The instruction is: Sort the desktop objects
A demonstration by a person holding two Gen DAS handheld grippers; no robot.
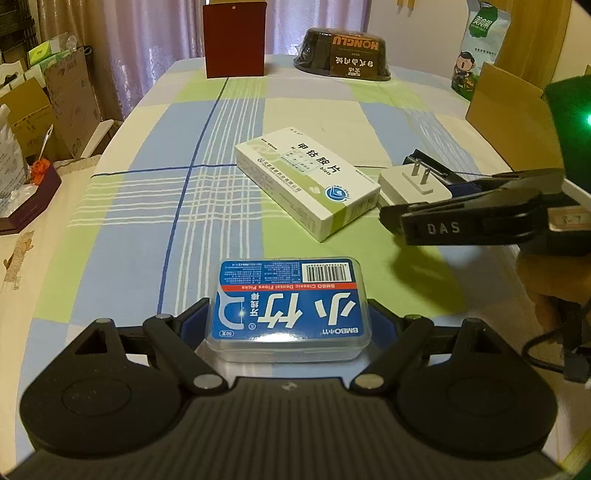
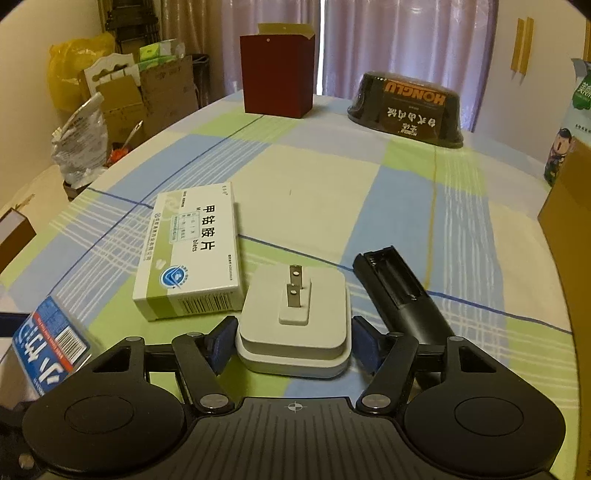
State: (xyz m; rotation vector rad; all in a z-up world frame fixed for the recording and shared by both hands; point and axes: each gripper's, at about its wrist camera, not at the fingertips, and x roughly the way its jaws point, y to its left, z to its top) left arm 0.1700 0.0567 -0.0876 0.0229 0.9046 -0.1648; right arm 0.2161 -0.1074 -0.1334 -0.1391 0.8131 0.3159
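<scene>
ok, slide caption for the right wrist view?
Right tool brackets a white square plug adapter, prongs up, between a white-green medicine box and black remote on checked tablecloth.

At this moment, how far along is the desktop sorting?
Nothing looks sorted yet. In hand: the left gripper brackets the dental floss pick box, the right gripper the white plug adapter; whether either pair of jaws grips is unclear. Left on the table: the medicine box and the black remote.

Pale lilac pleated curtains (image 2: 369,48) hang behind the far end of the table. Cream plaster wall (image 2: 44,22) at left; stacked brown cardboard cartons (image 2: 147,99) and a yellow plastic bag (image 2: 70,70) crowd beneath it. Warm, dim indoor light.
</scene>
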